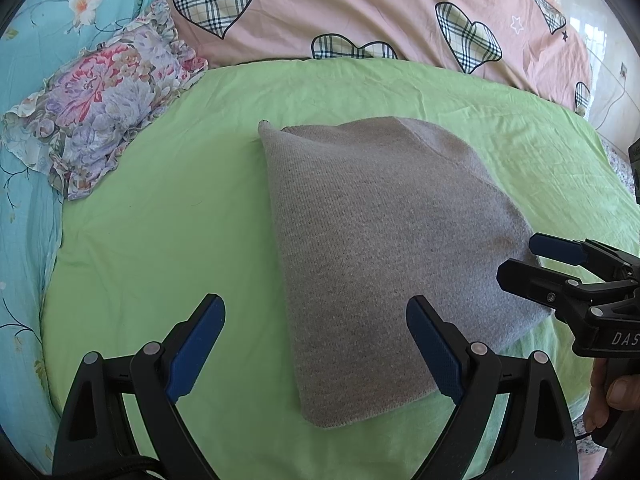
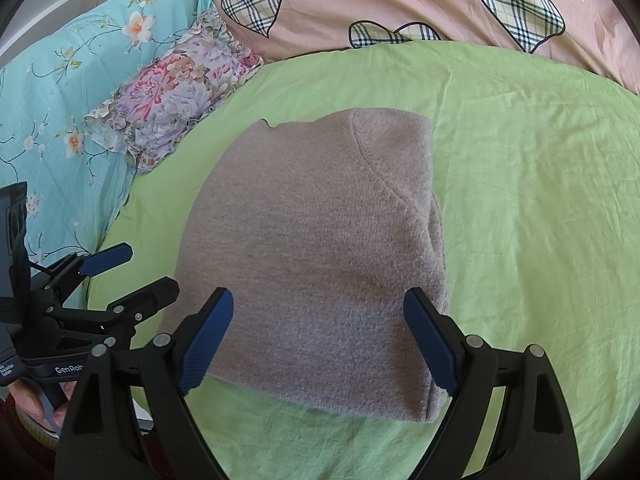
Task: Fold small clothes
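The grey knitted garment (image 2: 316, 256) lies folded into a compact, roughly four-sided stack on the light green bed sheet (image 2: 520, 200), near the middle of it. I judge it to be soft and light, and also thick and a little fuzzy, so it will bend easily, but the layers may slide over each other when they are lifted. A good place to take hold is an edge or a corner where all layers can be pinched together, for example the near edge close to the right corner.

The left gripper (image 1: 316, 352) is released, with its blue pads wide apart and nothing between them. It hovers at the near left corner of the garment; one pad is above the knit and the other above the bare sheet.

The right gripper (image 2: 318, 340) is also spread wide and empty. It hangs above the near edge of the garment.

A floral ruffled cloth (image 1: 104, 108) lies well apart on the far left.
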Motion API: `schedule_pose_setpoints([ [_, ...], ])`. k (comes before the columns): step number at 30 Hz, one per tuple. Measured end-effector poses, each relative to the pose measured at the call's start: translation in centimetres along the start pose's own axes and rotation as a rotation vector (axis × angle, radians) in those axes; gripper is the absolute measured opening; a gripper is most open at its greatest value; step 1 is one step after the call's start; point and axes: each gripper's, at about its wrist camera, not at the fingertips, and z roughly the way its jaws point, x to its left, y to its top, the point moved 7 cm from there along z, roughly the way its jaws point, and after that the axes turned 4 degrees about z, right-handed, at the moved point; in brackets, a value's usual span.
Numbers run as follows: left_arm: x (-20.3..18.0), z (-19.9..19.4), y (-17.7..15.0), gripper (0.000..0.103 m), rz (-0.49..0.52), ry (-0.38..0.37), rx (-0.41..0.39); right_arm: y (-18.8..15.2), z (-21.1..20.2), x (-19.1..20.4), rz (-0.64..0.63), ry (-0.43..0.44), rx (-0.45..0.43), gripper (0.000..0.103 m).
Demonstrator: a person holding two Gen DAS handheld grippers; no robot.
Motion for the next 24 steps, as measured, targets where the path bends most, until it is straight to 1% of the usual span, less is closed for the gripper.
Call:
schedule_pose_setpoints([
  [9, 0.1, -0.4, 0.7, 0.093, 0.003, -0.003, -0.024, 0.5, -0.6, -0.1, -0.003, -0.002, -0.021, 0.087],
  [18, 0.9, -0.6, 1.9, 0.093, 0.000, 0.018, -0.043, 1.1, -0.8, -0.1, -0.009, -0.007, -0.039, 0.087],
  [24, 1.2, -0.3, 1.8, 0.093, -0.010, 0.031, -0.038, 1.3, -0.6, -0.5, -0.002, -0.006, -0.049, 0.087],
])
